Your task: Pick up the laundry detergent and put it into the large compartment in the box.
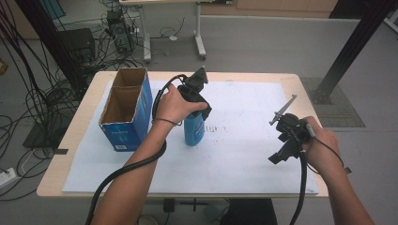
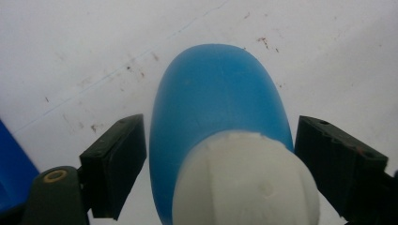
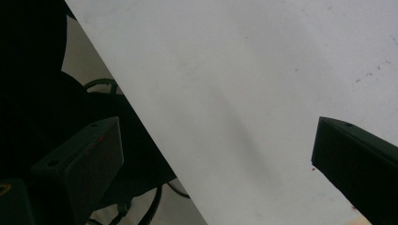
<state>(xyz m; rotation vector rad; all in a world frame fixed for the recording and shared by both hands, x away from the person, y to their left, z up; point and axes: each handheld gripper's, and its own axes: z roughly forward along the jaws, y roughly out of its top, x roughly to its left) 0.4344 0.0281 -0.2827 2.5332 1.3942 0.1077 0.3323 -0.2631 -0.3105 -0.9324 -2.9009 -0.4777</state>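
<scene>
Left gripper point(image 2: 220, 154) straddled blue bottle point(image 2: 218, 108) near desk's point(image 1: 70, 140) left edge, pads not touching; right gripper point(image 3: 216, 168) spread wide.

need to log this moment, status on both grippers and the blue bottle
Left gripper astride upright blue bottle, small gaps at both pads. Right gripper open, empty, over the table edge. Open blue box left of bottle, apart.

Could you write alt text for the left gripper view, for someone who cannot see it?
A blue bottle with a white cap stands between the two black pads of the left claw, seen from above. Narrow gaps show on both sides, so the pads are not pressing on it. Beneath lies a white sheet with small brown specks.
</scene>
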